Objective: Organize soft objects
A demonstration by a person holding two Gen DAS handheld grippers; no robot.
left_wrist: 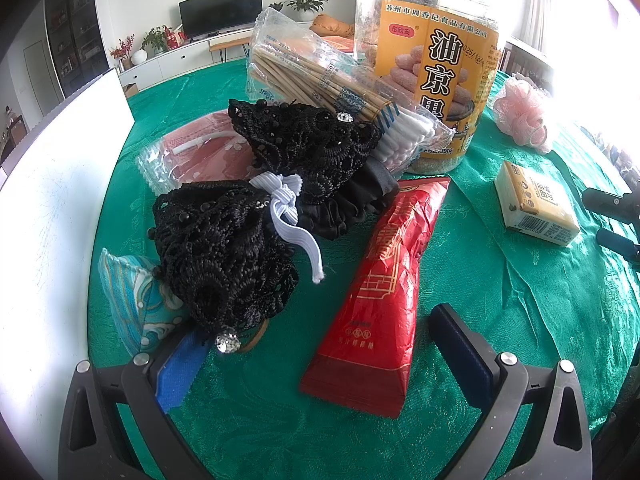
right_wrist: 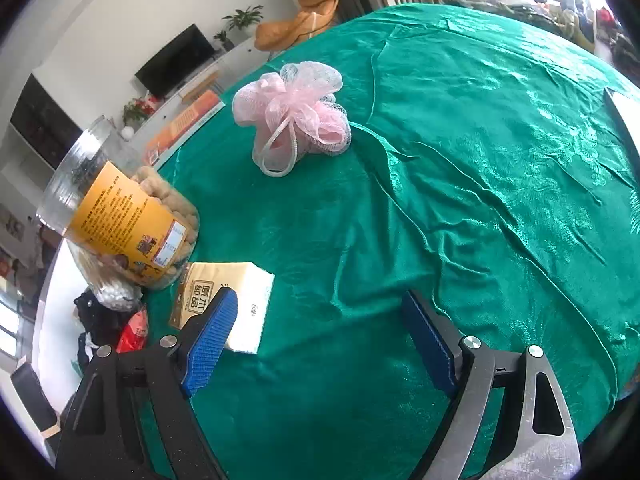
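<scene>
In the left wrist view, black lace pieces (left_wrist: 224, 256) tied with a white elastic band (left_wrist: 288, 212) lie on the green tablecloth (left_wrist: 500, 300), over a black scrunchie (left_wrist: 352, 200). A blue patterned pouch (left_wrist: 132, 304) lies at the left. My left gripper (left_wrist: 320, 352) is open; its left fingertip sits under the lace and the red packet (left_wrist: 384, 284) lies between the fingers. A pink mesh bath pouf (right_wrist: 296, 120) lies far ahead in the right wrist view and also shows in the left wrist view (left_wrist: 520, 112). My right gripper (right_wrist: 320, 336) is open and empty beside a tissue pack (right_wrist: 236, 304).
A clear snack jar (left_wrist: 432, 60) stands behind a bag of cotton swabs (left_wrist: 332, 92); the jar also shows in the right wrist view (right_wrist: 124, 216). A packaged pink mask (left_wrist: 200, 152) lies at the left. A white board (left_wrist: 52, 208) borders the left edge. The tissue pack (left_wrist: 536, 204) lies at the right.
</scene>
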